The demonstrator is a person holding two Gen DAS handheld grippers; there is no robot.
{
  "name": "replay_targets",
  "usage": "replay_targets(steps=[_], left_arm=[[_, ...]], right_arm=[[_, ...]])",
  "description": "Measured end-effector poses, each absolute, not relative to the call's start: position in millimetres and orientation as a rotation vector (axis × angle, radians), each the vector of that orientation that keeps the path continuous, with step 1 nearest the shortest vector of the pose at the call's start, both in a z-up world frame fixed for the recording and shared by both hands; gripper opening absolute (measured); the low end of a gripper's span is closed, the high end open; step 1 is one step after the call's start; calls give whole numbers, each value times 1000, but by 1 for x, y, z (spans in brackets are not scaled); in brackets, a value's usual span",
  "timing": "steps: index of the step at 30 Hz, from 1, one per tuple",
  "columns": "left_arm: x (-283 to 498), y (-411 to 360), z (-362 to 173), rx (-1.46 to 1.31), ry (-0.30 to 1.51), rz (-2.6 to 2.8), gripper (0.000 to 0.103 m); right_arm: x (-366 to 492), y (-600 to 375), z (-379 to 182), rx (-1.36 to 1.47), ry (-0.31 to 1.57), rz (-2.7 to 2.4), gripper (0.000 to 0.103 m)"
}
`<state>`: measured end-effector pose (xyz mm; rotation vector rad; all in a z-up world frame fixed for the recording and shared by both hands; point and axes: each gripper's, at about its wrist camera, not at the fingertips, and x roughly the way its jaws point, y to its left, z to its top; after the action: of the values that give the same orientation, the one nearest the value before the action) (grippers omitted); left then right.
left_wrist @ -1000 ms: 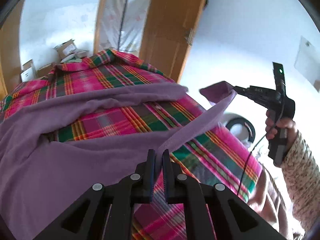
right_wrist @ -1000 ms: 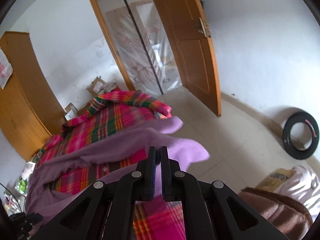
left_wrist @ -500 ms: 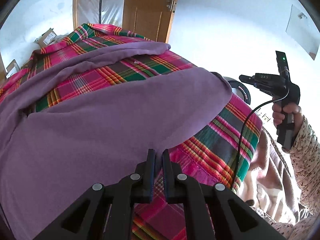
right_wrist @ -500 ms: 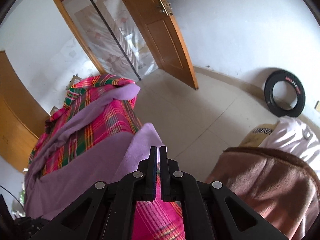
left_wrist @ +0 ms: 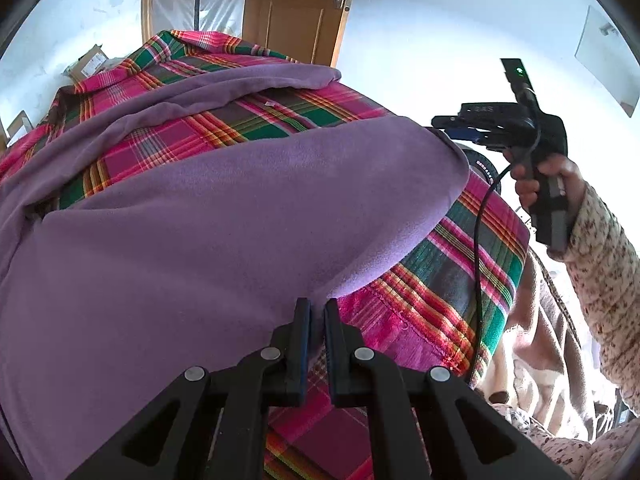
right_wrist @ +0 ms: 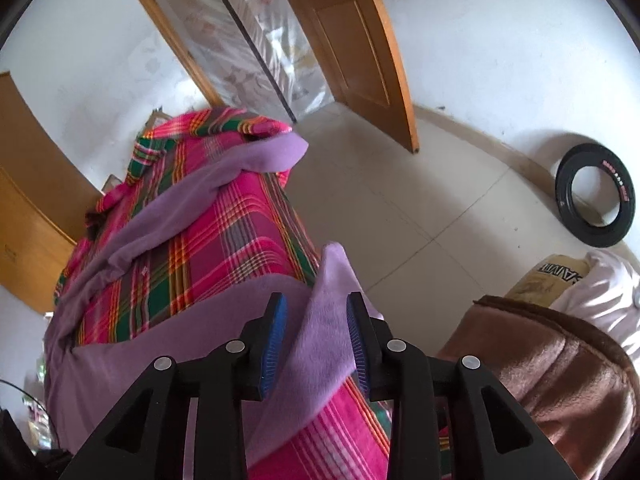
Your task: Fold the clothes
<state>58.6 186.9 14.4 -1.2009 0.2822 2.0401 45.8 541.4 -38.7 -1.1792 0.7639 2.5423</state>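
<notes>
Now the purple fleece garment (left_wrist: 208, 216) lies folded over on the pink-and-green plaid bedspread (left_wrist: 460, 280), its doubled edge reaching the near corner of the bed. The left claw (left_wrist: 316, 312) has its fingers pressed nearly together, pinching the near edge of the fleece where it meets the plaid cloth. The right claw (right_wrist: 316, 320) is spread, its blue-padded fingers (right_wrist: 274, 332) standing apart on either side of a loose purple flap that rises between them; neither pad grips it. In the left wrist view, a hand (left_wrist: 548, 180) in a speckled knit sleeve (left_wrist: 600, 264) holds the right claw's black handle beyond the bed's right edge, a cable hanging down from it. A brown blanket (right_wrist: 552, 364) sits near the bed's right side. A black tyre (right_wrist: 596, 196) leans at the white wall, and a wooden door (right_wrist: 356, 40) stands open.
</notes>
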Motion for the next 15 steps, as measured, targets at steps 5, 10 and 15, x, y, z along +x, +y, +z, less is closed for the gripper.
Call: replay_targets(steps=[5,10,15], left_arm=[[59,186,13,-1206,275,2037,7],[59,186,13,-1208,272,2035,7],[62,189,16,-1204,307,2018,8]], right_arm=[[44,547,-49,-1225,803,2493,7],[66,560,-44,-1115,841,2462,5],[91,566,-45,-1042,930,2448,5]])
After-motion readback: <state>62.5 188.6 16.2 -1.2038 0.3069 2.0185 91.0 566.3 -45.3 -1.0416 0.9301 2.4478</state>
